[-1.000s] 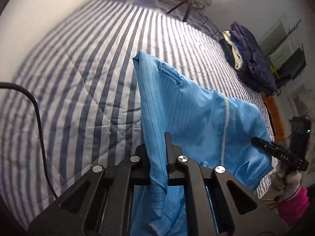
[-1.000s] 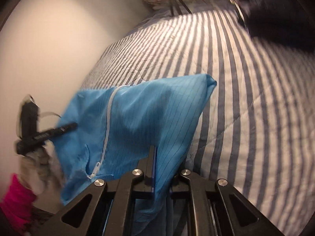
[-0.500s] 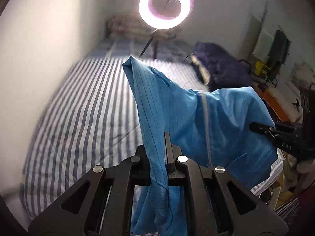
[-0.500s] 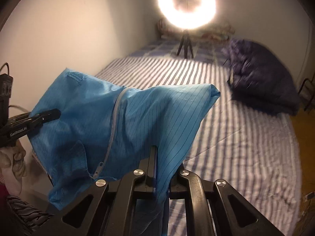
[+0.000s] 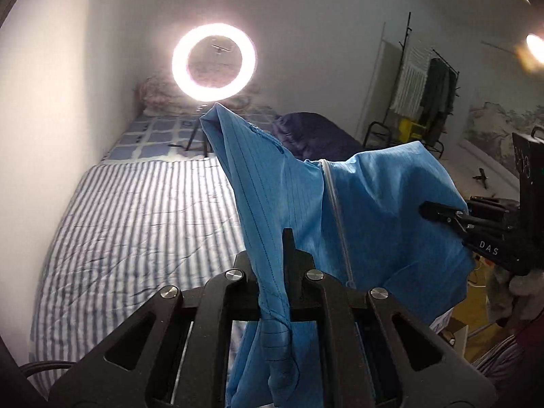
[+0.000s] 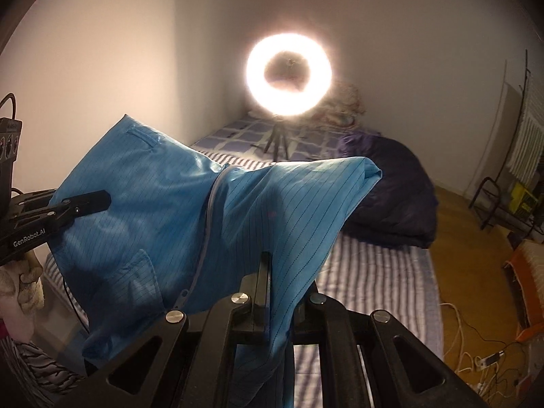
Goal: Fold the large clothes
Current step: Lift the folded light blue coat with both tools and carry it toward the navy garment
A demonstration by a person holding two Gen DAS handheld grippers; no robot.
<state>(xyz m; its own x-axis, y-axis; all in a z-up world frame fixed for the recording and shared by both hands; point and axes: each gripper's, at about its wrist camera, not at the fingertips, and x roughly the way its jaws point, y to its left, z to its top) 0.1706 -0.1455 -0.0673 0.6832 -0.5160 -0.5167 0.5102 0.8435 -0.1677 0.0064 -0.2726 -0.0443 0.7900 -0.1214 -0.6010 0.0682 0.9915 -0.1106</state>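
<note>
A: Where's your garment (image 5: 380,204) right now?

B: Up in the air over the striped bed (image 5: 136,224), hanging between your two grippers. None of the cloth in view touches the bedding.

A: And the left gripper (image 5: 272,261)?

B: Your left jaws are pinched together on a fold of the blue cloth, which runs up between the fingers to a peak and drops in a bunch below them.

A: The right gripper (image 6: 282,282)?

B: Same there: clamped on the cloth's other edge. From your left camera you can see it off to the right, its fingers pressed on the cloth, with your gloved hand (image 5: 516,292) below it.

A: How does the garment lie?

B: It sags between the two grips, with the zipper (image 6: 207,231) running down the middle and a pocket (image 6: 142,272) on the lower part.

A: What's behind it?

B: A lit ring light (image 6: 289,74) on a tripod at the far end of the bed, and a dark bundle (image 6: 394,190) on the bed's right side.
</note>
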